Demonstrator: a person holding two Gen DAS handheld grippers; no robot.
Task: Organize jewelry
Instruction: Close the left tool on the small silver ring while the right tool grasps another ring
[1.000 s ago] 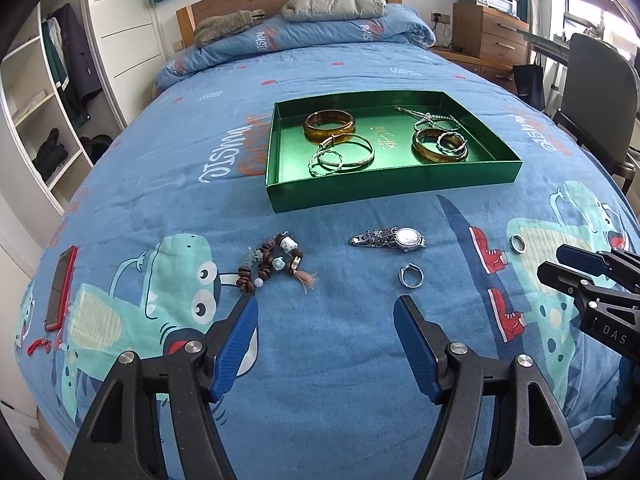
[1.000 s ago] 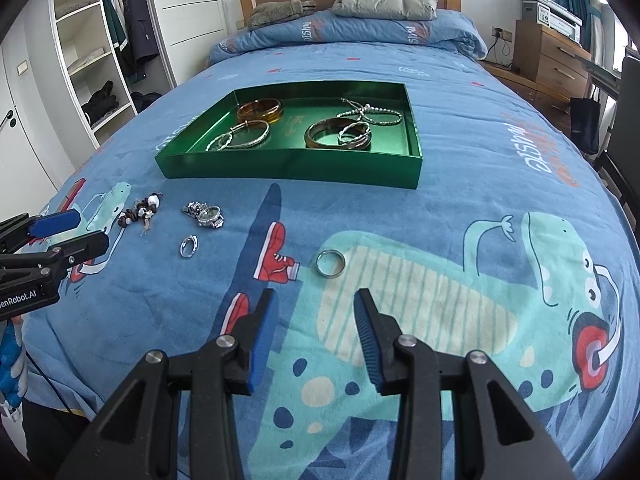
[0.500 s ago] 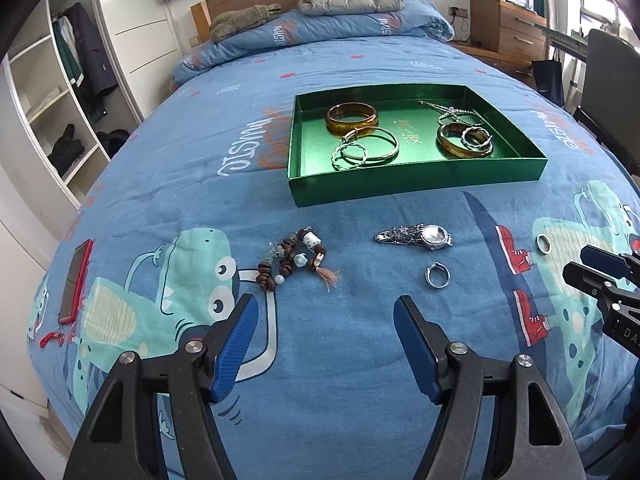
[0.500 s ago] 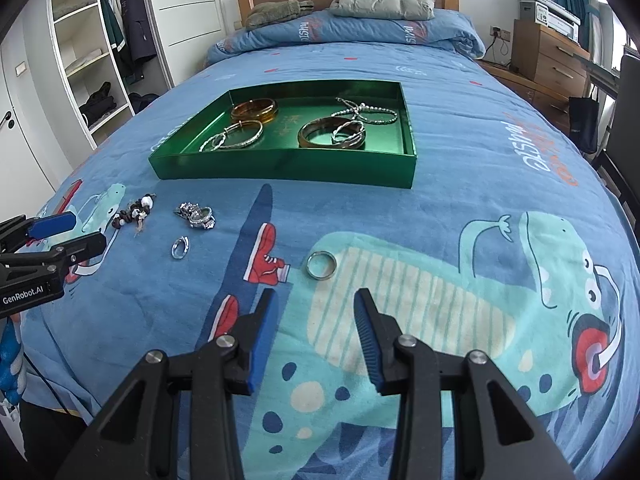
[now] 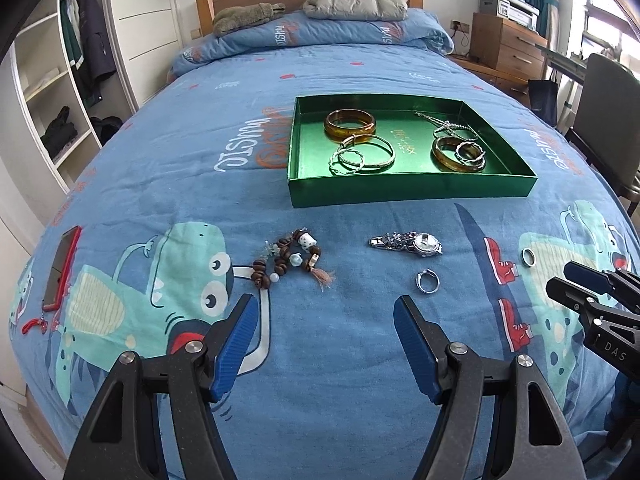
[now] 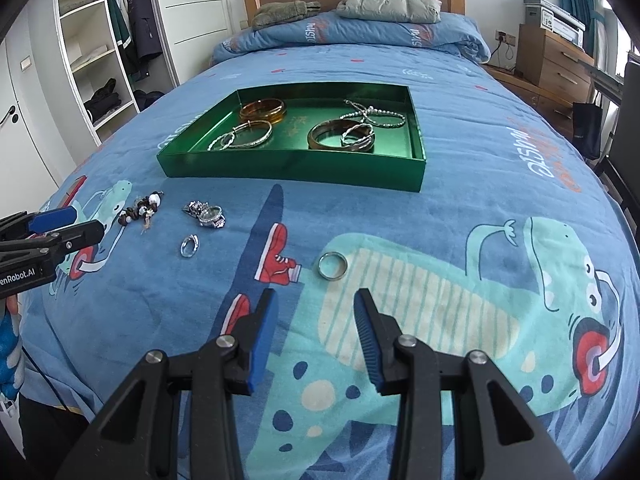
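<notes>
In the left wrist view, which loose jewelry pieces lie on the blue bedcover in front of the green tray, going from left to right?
Beaded bracelet → silver watch → small silver ring with a setting → plain band ring. To the left of all of these, near the bed's edge, lies a red phone.

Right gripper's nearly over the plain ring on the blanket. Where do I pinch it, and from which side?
Probably from straight above: the plain ring lies flat on the blanket, so pinch across its outer rim, one finger each side. The right gripper is open, just short of it.
</notes>
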